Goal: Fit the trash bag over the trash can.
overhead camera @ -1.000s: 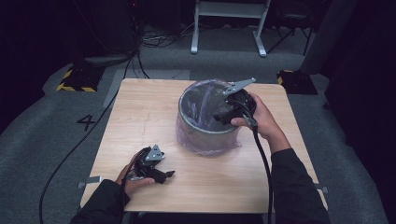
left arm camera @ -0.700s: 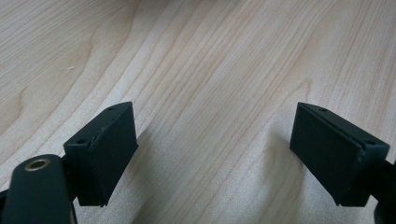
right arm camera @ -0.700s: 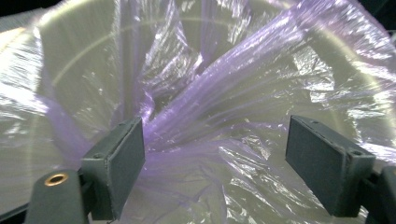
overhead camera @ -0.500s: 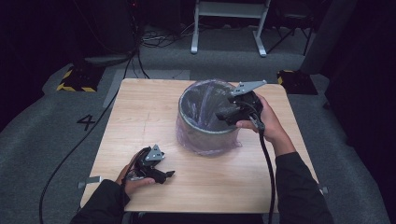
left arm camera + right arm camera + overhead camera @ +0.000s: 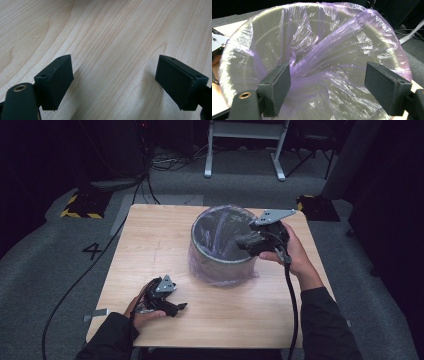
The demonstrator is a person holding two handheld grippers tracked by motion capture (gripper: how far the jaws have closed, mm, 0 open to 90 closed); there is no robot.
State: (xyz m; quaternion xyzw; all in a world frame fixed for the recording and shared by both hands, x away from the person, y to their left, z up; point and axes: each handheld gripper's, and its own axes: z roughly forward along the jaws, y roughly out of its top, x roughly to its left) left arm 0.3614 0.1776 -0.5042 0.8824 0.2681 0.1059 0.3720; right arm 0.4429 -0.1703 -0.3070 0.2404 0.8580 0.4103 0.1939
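A: Where did the bin [image 5: 220, 255] stand?

B: Just right of centre in the high view, upright on the tabletop [image 5: 150, 240], with the purple bag [image 5: 329, 62] lining it and folded out over the rim. In the right gripper view the film sagged inward, one twisted fold running from the lower left up to the upper right.

A: And the right gripper [image 5: 246, 243]?

B: At the bin's right rim, its jaws reaching over the opening. They stood wide apart with nothing pinched; the film lay beyond and between them, untouched as far as I could tell.

A: The left gripper [image 5: 180, 307]?

B: Low on the left of the high view, resting near the tabletop's front edge, well apart from the bin. Its jaws gaped too, with bare wood between them in its own view.

A: How would that bag handle?

B: Very light, limp and slick, I judged (thin film tears if tugged at one spot). The bunched fold or the doubled film at the rim looked the best hold, since a single flat layer would slip. The bin itself seemed stiff but light, so it might slide or lift along with the bag unless steadied.
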